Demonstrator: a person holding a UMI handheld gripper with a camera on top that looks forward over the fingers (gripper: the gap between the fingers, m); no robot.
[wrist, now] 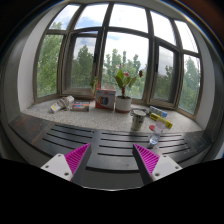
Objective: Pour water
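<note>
My gripper (112,160) is open and empty, its two magenta pads (75,158) wide apart above the near edge of a dark slatted table (100,140). A small clear bottle with a light cap (153,143) stands on the table just beyond the right finger. A metal cup (137,120) stands further back, at the table's far edge, ahead and a little right of the fingers. Nothing is between the fingers.
Beyond the table runs a pale windowsill (60,112) under a bay window. On it stand a potted plant (123,92), a pink and white box (105,98), some small items at the left (70,103) and a yellow and red thing (158,120) at the right.
</note>
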